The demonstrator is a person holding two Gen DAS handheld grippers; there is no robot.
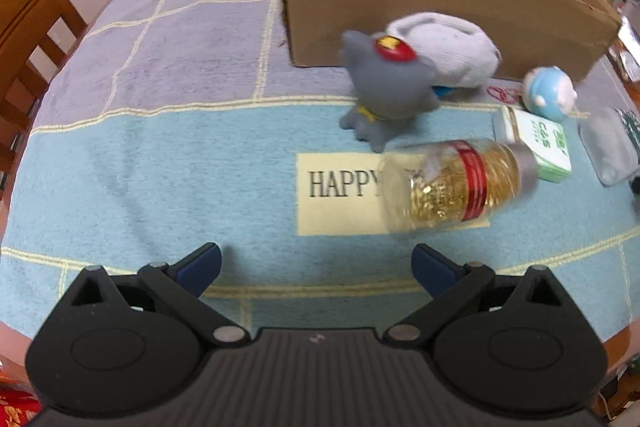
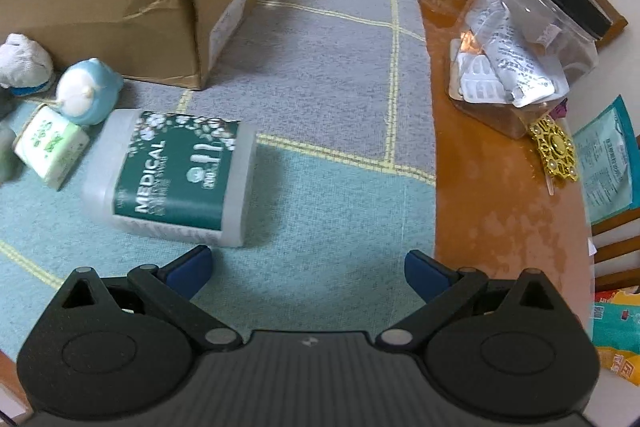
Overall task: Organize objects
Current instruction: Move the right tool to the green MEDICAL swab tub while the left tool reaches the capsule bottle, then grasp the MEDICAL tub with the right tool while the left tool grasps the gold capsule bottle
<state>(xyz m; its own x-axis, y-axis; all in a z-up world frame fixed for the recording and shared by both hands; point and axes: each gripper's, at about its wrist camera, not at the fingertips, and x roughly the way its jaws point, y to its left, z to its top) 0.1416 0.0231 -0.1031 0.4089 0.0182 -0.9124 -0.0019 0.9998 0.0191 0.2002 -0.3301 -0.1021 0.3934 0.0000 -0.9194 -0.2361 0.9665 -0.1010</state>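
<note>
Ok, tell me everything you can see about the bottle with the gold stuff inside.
The bottle is clear, plastic by its look, with a red band around its middle and a grey cap. It is partly filled with shiny gold bits. It lies on its side on the mat, covering the end of the "HAPPY" patch. Its cap end is beside the green-and-white packet; contact is unclear. It is blurred. No gripper touches it.

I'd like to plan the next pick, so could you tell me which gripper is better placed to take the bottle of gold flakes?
Probably the left gripper: open and empty, with the gold-flake bottle lying just ahead. The right gripper, also open, faces the medical pack; the bottle is not in its view.
</note>
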